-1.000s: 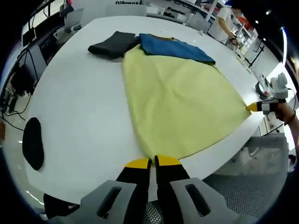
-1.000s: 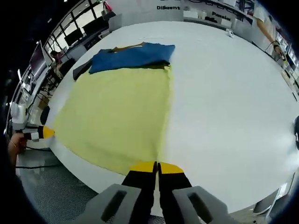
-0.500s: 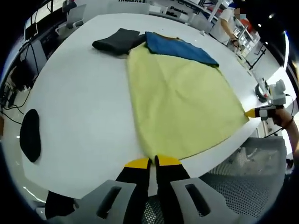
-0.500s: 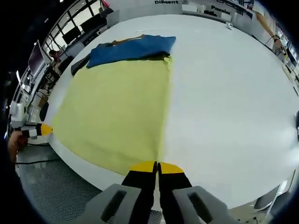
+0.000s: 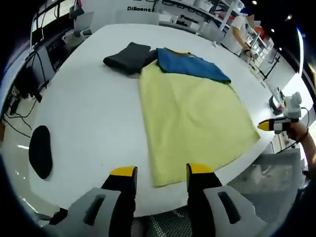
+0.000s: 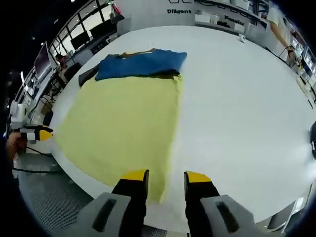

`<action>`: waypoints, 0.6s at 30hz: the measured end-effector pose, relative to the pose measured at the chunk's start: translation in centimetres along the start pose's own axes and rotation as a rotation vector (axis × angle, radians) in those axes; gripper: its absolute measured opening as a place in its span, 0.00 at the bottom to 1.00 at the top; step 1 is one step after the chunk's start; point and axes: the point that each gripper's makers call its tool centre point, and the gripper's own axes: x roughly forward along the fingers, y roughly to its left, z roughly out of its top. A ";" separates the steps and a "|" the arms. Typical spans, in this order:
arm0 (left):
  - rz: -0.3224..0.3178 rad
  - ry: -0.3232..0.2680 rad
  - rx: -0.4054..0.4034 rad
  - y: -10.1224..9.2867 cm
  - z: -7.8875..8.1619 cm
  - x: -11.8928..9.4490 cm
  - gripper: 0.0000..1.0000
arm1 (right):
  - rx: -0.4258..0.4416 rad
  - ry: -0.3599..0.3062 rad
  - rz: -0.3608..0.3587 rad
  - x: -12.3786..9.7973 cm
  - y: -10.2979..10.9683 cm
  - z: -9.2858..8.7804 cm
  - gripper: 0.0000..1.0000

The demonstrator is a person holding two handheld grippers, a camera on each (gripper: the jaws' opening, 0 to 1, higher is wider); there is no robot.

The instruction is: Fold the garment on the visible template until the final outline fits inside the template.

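Note:
A yellow cloth [image 5: 192, 118] lies spread flat on the white table [image 5: 89, 108], reaching close to the near edge. A folded blue garment [image 5: 190, 63] lies across its far end, and a dark folded garment [image 5: 129, 57] sits beside that. My left gripper [image 5: 161, 170] stands open, with the cloth's near corner lying loose between the jaws. In the right gripper view the same yellow cloth [image 6: 123, 123] and blue garment [image 6: 140, 63] show. My right gripper [image 6: 166, 176] is open over the cloth's other near corner. The right gripper [image 5: 276, 125] also shows at the table's edge.
A black oval pad [image 5: 40, 150] lies on the table to the left. A person [image 5: 237, 27] stands beyond the far side among desks and shelves. Bare white table [image 6: 237, 108] stretches to the right of the cloth. A hand holds the left gripper [image 6: 37, 133] off the table's edge.
Both grippers were shut on the yellow cloth's near corners; both have opened and let go. The cloth now lies flat, and both views have pulled back slightly.

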 end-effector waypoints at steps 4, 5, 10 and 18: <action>-0.002 -0.103 -0.044 0.7 3.7 0.3 0.57 | -0.045 -0.163 0.031 -0.3 0.6 3.2 0.42; -0.005 -0.132 -0.041 0.8 4.7 0.4 0.60 | -0.061 -0.183 0.033 -0.4 0.8 3.6 0.47; 0.028 -0.194 -0.031 1.5 8.6 0.9 0.75 | -0.078 -0.212 0.052 -0.2 1.8 4.8 0.66; 0.059 -0.272 0.013 2.2 12.7 2.0 0.90 | -0.120 -0.255 0.073 0.5 2.2 6.8 0.92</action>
